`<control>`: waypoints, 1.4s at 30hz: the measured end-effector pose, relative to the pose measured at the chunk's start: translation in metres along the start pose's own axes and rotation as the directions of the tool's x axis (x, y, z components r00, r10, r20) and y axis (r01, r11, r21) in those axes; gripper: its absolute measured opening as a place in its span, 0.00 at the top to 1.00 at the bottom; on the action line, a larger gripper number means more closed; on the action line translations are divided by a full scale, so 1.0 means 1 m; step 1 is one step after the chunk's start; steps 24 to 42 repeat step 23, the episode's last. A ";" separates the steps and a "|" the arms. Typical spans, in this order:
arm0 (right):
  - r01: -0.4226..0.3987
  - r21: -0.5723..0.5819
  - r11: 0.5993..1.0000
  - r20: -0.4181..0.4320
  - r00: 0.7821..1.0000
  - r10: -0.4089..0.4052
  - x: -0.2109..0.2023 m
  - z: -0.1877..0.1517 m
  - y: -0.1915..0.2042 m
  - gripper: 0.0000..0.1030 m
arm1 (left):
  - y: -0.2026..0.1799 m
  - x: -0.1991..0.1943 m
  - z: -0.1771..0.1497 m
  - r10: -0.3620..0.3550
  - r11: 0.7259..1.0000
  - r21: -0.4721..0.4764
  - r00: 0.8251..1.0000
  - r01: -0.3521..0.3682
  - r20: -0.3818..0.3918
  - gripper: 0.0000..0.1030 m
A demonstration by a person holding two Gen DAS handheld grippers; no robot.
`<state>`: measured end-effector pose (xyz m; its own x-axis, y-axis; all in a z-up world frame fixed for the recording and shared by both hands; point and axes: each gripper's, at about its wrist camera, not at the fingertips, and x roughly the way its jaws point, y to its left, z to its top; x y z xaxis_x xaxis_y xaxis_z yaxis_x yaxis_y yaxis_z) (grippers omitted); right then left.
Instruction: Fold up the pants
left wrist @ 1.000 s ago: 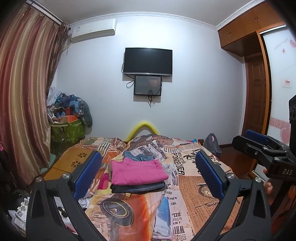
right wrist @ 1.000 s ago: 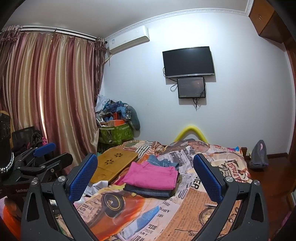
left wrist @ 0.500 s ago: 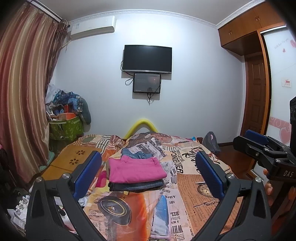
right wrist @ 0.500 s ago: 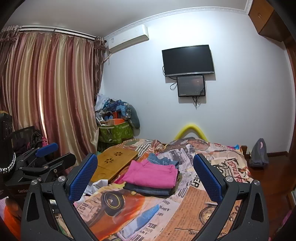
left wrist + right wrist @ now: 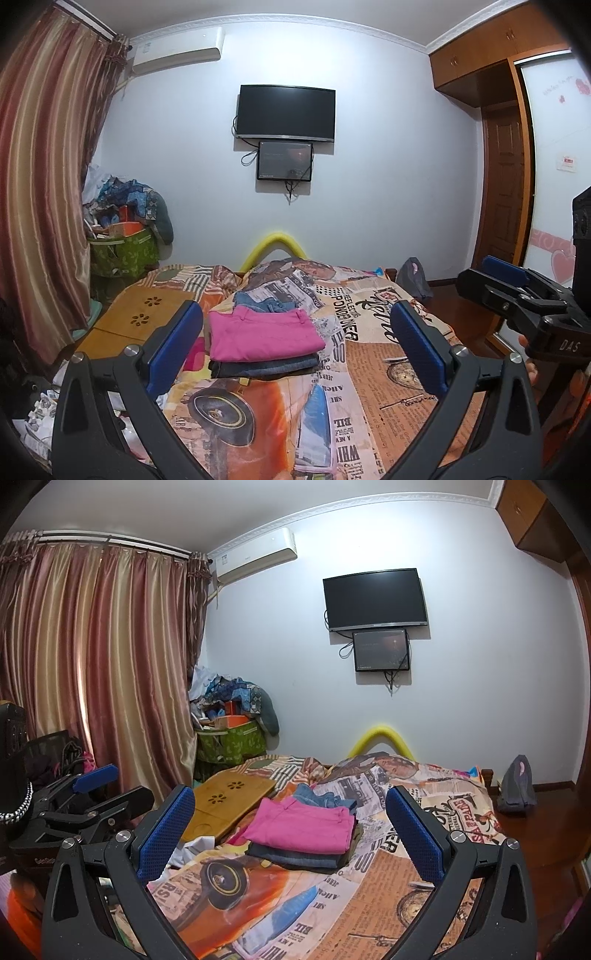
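A: A folded stack is seen near the middle of the bed (image 5: pixel 369 373), toward its left edge: pink pants (image 5: pixel 264 334) laid on top of dark jeans (image 5: pixel 264 367).

B: And behind them?

A: Blue denim (image 5: pixel 264 303) is bunched just behind the stack, half hidden by the pink pair. Whether it is folded cannot be told. Something yellowish is tucked under the jeans, too little of it shown to be named.

B: The grippers?

A: The left gripper (image 5: pixel 295 345) is held above the near end of the bed, fingers spread wide, nothing between the blue pads (image 5: pixel 173 345). The stack is framed between them but well apart from them.

B: The right one?

A: The right gripper (image 5: pixel 290 829) is likewise spread wide and empty, raised over the near end of the bed. In the left view it is cut off at the frame's right edge, with only fingertips of the hand behind it made out.

B: Anything beside the stack?

A: A wooden lap tray (image 5: pixel 225 803) is seen along the bed's left edge.
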<state>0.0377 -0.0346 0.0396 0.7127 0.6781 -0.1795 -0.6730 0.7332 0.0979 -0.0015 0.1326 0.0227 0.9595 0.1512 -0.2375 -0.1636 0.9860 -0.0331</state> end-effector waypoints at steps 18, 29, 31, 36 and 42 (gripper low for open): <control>0.003 0.001 1.000 -0.008 1.000 -0.003 0.002 0.000 -0.001 0.00 | 0.002 0.003 -0.002 0.003 1.000 -0.024 1.000 -0.003 -0.012 0.00; 0.005 0.002 1.000 -0.010 1.000 -0.005 0.003 -0.001 -0.001 0.00 | 0.000 0.002 -0.004 0.010 1.000 -0.014 1.000 -0.010 -0.007 0.00; 0.005 0.002 1.000 -0.010 1.000 -0.005 0.003 -0.001 -0.001 0.00 | 0.000 0.002 -0.004 0.010 1.000 -0.014 1.000 -0.010 -0.007 0.00; 0.005 0.002 1.000 -0.010 1.000 -0.005 0.003 -0.001 -0.001 0.00 | 0.000 0.002 -0.004 0.010 1.000 -0.014 1.000 -0.010 -0.007 0.00; 0.005 0.002 1.000 -0.010 1.000 -0.005 0.003 -0.001 -0.001 0.00 | 0.000 0.002 -0.004 0.010 1.000 -0.014 1.000 -0.010 -0.007 0.00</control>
